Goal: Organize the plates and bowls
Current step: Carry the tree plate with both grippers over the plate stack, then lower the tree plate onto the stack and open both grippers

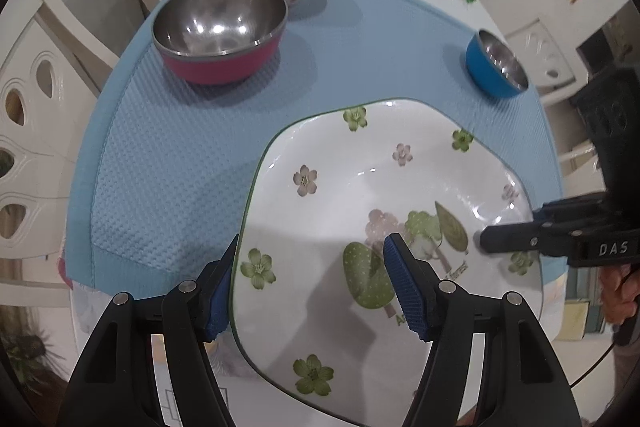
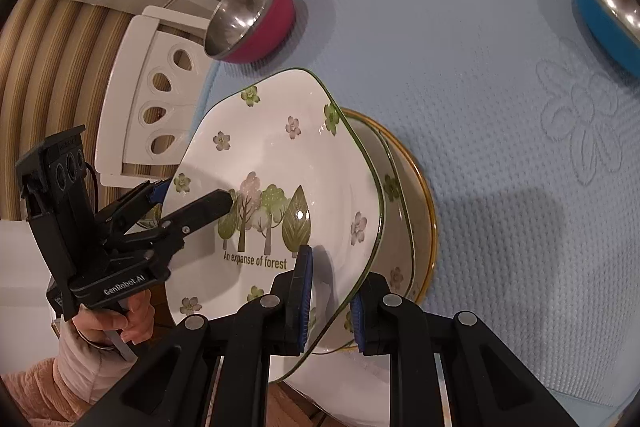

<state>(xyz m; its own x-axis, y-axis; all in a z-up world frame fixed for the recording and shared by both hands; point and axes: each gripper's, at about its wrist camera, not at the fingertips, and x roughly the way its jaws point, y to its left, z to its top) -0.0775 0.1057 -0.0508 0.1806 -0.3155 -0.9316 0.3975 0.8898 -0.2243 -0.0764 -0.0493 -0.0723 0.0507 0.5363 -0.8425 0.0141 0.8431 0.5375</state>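
Right wrist view: right tongs (image 2: 330,301) pinch the tilted white square forest-print plate (image 2: 276,163) directly above the gold-rimmed plate stack (image 2: 424,203); left tongs (image 2: 192,199) straddle its far rim, half-open.

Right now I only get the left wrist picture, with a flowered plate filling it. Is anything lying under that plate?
Observer: Yes. The right wrist view shows a second flowered plate beneath it, on a gold-rimmed plate.
Operator: What holds the top plate up?
Observer: The right gripper pinches its near rim, a pad on each face.
Operator: Any writing on it?
Observer: It reads "An expanse of forest".
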